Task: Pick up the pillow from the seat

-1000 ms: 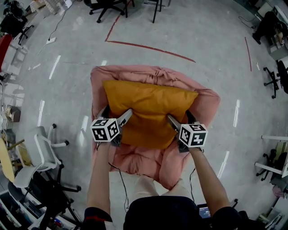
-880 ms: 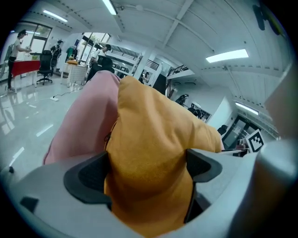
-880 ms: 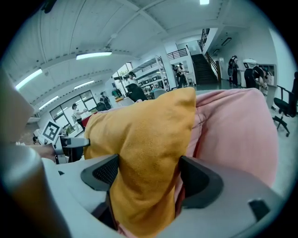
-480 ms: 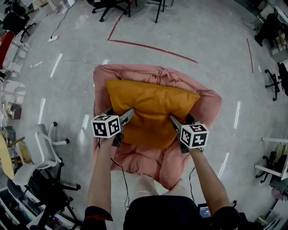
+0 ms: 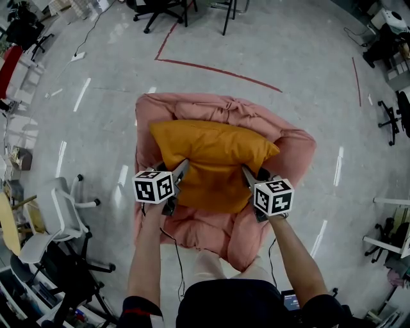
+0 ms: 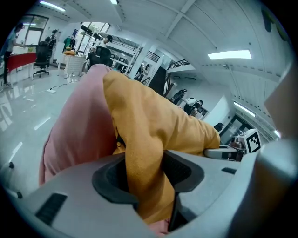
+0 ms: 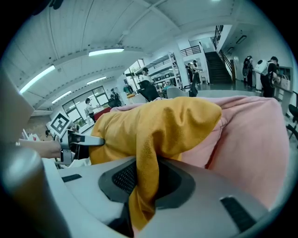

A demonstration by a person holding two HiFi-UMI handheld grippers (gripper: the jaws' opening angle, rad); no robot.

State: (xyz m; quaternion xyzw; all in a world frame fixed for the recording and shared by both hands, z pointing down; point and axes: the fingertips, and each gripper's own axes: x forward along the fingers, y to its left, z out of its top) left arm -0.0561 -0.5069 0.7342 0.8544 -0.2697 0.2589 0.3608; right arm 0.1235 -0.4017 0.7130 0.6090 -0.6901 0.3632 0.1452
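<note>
The pillow [image 5: 214, 157], mustard-orange, lay in the hollow of the pink, soft, rumpled seat [image 5: 211, 234], its far edge against the seat's back and its near edge bunched where both grippers had it. The left gripper [image 5: 180, 170] had just been closing its jaws, and they stood narrow, pinching a fold of the pillow's left near corner between the dark pads. The right gripper [image 5: 246, 173] had likewise just been closing and stood narrower, clamped on a fold of the right near corner. Whether the pillow had left the seat at all could not be told. The seat stood on a glossy pale-grey floor [image 5: 288, 51] that mirrored streaks of ceiling light, with a red line [image 5: 218, 69] marked across it beyond the seat. A white office chair [image 5: 57, 214] stood near the seat's left side, and black office chairs [image 5: 157, 9] stood well apart at the far edge. The gripper views showed a wide, open hall with a white ceiling, long strip lights [image 7: 106, 52], a staircase [image 7: 223, 56] and people standing far off.
</note>
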